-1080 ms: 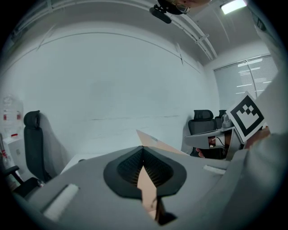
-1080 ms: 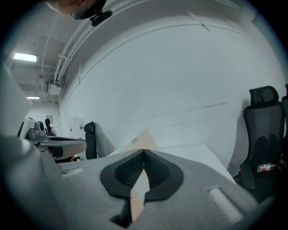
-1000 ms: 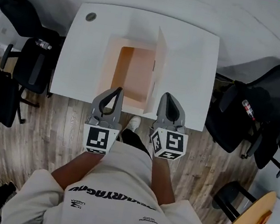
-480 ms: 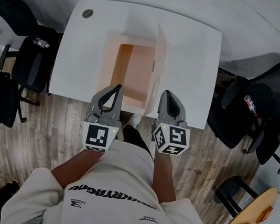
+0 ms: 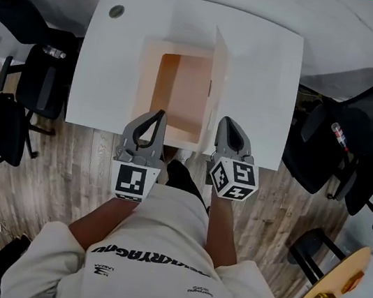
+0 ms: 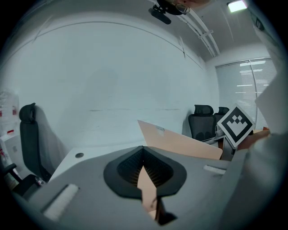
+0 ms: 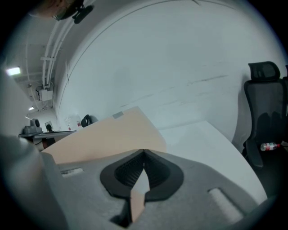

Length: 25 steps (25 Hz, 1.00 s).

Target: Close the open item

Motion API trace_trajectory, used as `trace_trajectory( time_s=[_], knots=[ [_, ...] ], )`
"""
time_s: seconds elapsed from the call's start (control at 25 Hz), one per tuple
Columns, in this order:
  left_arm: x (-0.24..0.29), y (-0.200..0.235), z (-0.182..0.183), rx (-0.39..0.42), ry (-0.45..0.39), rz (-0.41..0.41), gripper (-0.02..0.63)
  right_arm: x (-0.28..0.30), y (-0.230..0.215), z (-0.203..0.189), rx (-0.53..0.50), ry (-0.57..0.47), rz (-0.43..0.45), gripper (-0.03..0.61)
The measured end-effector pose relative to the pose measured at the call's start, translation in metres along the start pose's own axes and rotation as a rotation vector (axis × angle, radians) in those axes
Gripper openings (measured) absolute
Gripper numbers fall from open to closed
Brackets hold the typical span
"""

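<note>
An open pale cardboard box (image 5: 177, 97) stands in the middle of the white table (image 5: 264, 66). Its right flap (image 5: 215, 89) stands upright, and its inside shows. This flap rises ahead as a tan sheet (image 6: 180, 141) in the left gripper view, and as a tan sheet (image 7: 108, 139) in the right gripper view. My left gripper (image 5: 157, 115) hovers at the table's near edge by the box's near left corner, shut on nothing. My right gripper (image 5: 226, 121) hangs by the near right corner, also shut and holding nothing. Both gripper views, left (image 6: 143, 148) and right (image 7: 144, 152), show the tips meeting.
Black office chairs stand left (image 5: 38, 81) and right (image 5: 346, 147) of the table. A round cable hole (image 5: 116, 10) sits in the table's far left corner. A small round wooden table (image 5: 333, 289) is at the lower right. Wooden floor lies below.
The right gripper has drifted slightly right and forward. The left gripper has barely moved. The box flaps are unchanged.
</note>
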State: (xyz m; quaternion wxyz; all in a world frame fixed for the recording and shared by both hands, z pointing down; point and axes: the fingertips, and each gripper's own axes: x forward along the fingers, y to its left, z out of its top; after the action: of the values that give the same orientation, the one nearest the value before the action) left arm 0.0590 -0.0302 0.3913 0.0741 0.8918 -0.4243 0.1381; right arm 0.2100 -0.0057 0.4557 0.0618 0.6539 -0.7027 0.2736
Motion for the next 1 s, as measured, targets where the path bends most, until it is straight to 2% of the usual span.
trace_trajectory(
  time_s=[0.52, 1.0],
  knots=[
    [0.009, 0.012, -0.018, -0.022, 0.043, 0.011, -0.006, 0.024, -0.005, -0.022, 0.075, 0.085, 0.033, 0.0],
    [0.015, 0.027, -0.031, -0.047, 0.066, 0.051, -0.006, 0.04, 0.003, -0.036, 0.034, 0.149, 0.074, 0.0]
  ],
)
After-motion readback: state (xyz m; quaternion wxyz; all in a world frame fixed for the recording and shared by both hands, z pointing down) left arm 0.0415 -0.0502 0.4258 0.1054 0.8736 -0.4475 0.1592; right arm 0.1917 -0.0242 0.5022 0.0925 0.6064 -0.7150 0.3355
